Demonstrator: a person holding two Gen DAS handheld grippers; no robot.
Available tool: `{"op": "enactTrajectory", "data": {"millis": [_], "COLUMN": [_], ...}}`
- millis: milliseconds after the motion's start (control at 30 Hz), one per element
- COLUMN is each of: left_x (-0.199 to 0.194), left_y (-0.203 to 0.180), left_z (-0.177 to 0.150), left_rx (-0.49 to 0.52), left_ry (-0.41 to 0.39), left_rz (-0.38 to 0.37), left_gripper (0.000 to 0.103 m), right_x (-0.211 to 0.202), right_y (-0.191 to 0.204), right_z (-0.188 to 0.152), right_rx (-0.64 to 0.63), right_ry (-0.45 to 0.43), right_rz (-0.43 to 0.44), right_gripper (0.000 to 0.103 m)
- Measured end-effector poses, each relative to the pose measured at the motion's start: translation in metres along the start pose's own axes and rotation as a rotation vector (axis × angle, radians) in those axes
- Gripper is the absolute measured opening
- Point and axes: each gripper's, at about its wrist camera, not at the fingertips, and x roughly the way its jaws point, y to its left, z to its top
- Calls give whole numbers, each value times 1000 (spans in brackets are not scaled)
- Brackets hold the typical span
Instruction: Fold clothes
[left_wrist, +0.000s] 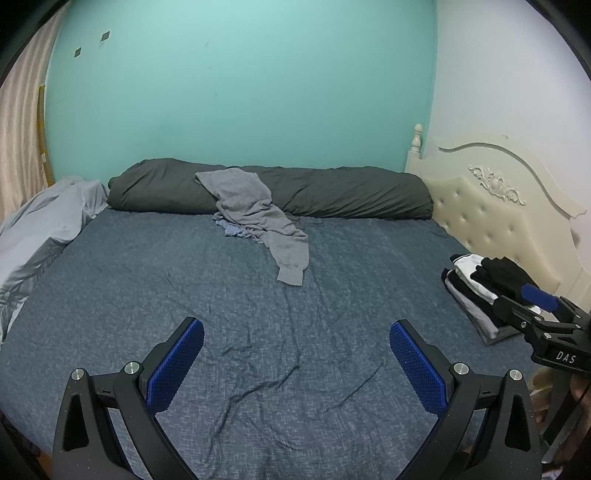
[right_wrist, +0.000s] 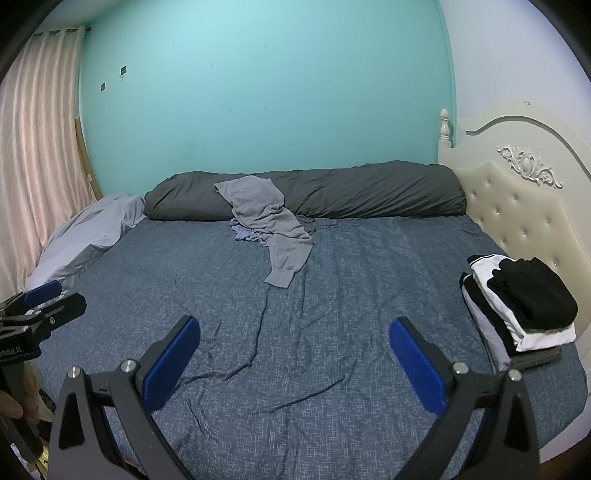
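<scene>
A crumpled grey garment (left_wrist: 255, 214) (right_wrist: 271, 221) lies at the far middle of the bed, draped partly over a dark grey rolled duvet (left_wrist: 332, 192) (right_wrist: 351, 188), with a bit of light blue cloth (left_wrist: 232, 230) (right_wrist: 242, 234) under it. A stack of folded black and white clothes (left_wrist: 476, 288) (right_wrist: 517, 299) sits at the right edge by the headboard. My left gripper (left_wrist: 295, 360) hangs open over the bare near sheet, nothing between its blue pads. My right gripper (right_wrist: 293, 360) is open too, also empty and well short of the garment.
The blue patterned sheet (left_wrist: 184, 280) (right_wrist: 351, 280) covers the bed. A light grey pillow or bedding (left_wrist: 44, 221) (right_wrist: 85, 236) lies at the far left by the curtain (right_wrist: 40, 140). A cream tufted headboard (left_wrist: 491, 206) (right_wrist: 524, 206) bounds the right side.
</scene>
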Motion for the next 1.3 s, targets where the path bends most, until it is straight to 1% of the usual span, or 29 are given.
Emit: {"op": "enactTrajectory", "data": {"millis": [700,1167,1300], "left_x": [0,3,6], "left_y": [-1,0,3], "left_z": [8,10,10], "left_rx": [4,5,8], "left_ry": [-5,-14,-19], "left_rz": [2,13,26], "left_gripper": [102,102,102], "right_x": [-1,4,9], "right_y": [1,3,4], "right_z": [1,0,-2], "right_rx": [-4,-9,-11], "right_ry": [-4,2,7], "right_rz": [2,5,4], "right_gripper": [103,103,103]}}
